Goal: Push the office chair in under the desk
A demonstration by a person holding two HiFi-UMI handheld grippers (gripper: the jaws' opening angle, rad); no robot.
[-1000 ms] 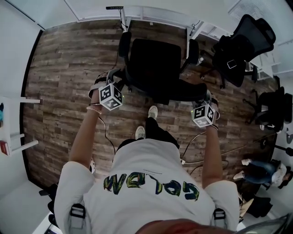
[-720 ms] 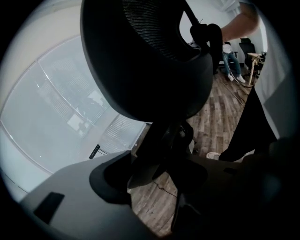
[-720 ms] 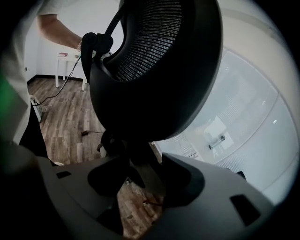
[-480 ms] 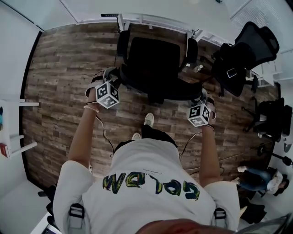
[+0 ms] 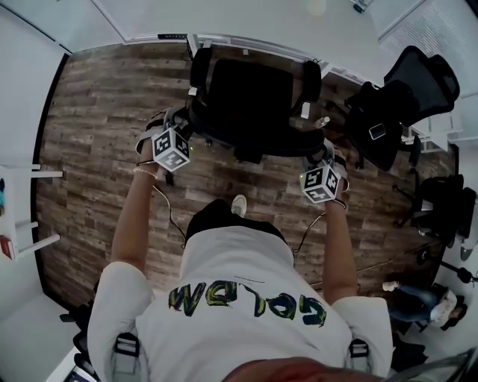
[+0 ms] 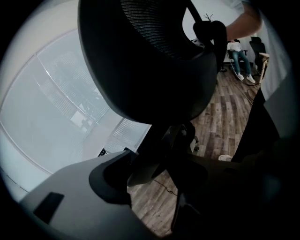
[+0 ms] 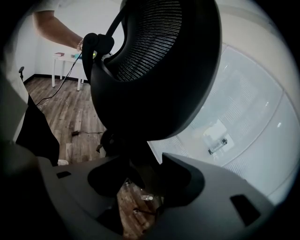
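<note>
— Where was the chair?

— The chair [image 5: 250,93] stood right in front of me on the floor [image 5: 97,112]. Its seat faced the desk [image 5: 224,19], and its armrests were up at the desk's edge. I couldn't tell how far under the seat reached.

— And your grip?

— My left gripper [image 5: 183,123] [image 6: 154,173] was at the left side of the chair's back [image 6: 140,56], and my right gripper [image 5: 323,155] [image 7: 143,180] at the right side. On the right, both fingers [image 7: 220,197] stood fairly wide, closed on the dark frame under the mesh back [image 7: 154,70]. On the left, that frame lay against the one finger [image 6: 70,206] I could see. The other was lost in the dark, but it looked clamped the same way.
</note>
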